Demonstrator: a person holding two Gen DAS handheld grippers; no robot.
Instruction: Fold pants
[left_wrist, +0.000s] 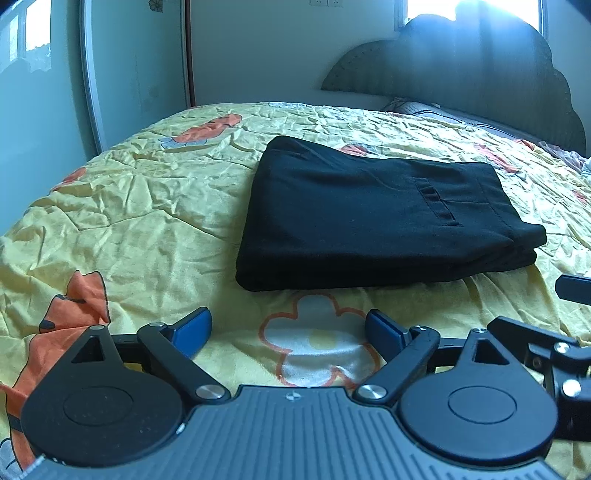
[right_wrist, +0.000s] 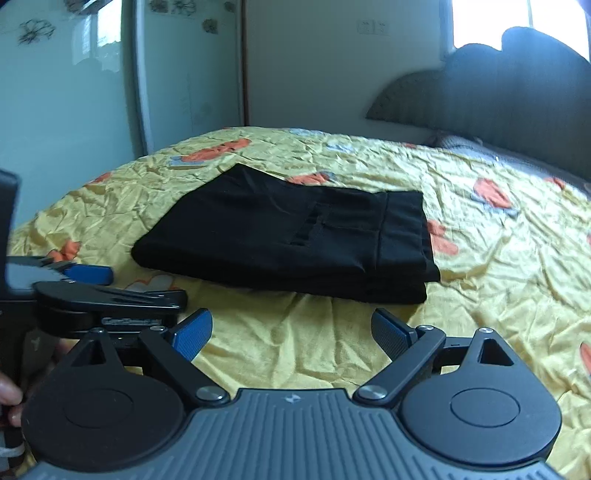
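- We see the bed (left_wrist: 147, 206), under a crumpled yellow sheet with orange and white flowers, as the largest thing here; a dark headboard (left_wrist: 461, 70) stands at its far end
- On it the black pants (left_wrist: 369, 218) lie as a compact, layered rectangle, pocket seam up, just beyond both tools
- We judge the folding finished, or nearly so; any next move would only call for squaring the edges or lifting the bundle whole
- Our left gripper (left_wrist: 288, 328) hovers over the sheet, fingers spread wide, gripping nothing
- Our right gripper (right_wrist: 291, 328) does likewise, fingers wide and empty
- We find no containers in view
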